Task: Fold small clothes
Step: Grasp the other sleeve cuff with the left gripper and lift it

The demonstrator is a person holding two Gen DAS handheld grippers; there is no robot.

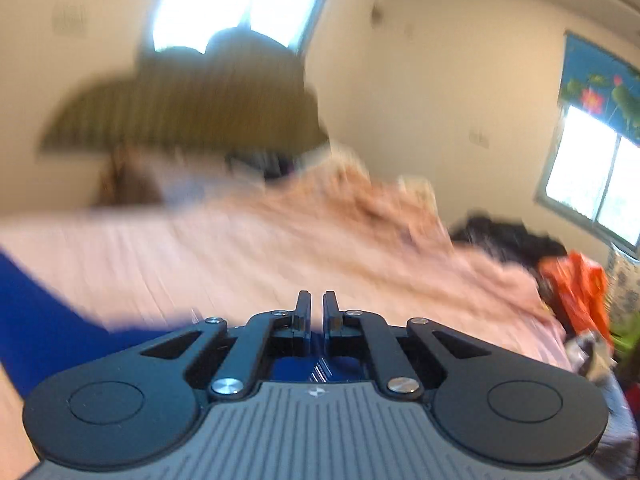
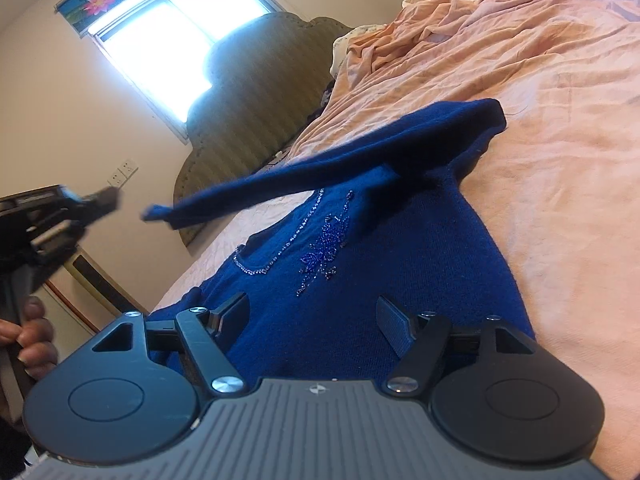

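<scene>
My left claw (image 1: 317,300) is pinched nearly closed with nothing visibly between its fingers, above the pink quilted bed cover (image 1: 224,256). The dark blue knitted sweater with beaded embroidery (image 2: 384,264) lies on the bed, one sleeve (image 2: 320,172) aloft. My right claw (image 2: 316,312) gapes wide over its hem.
</scene>
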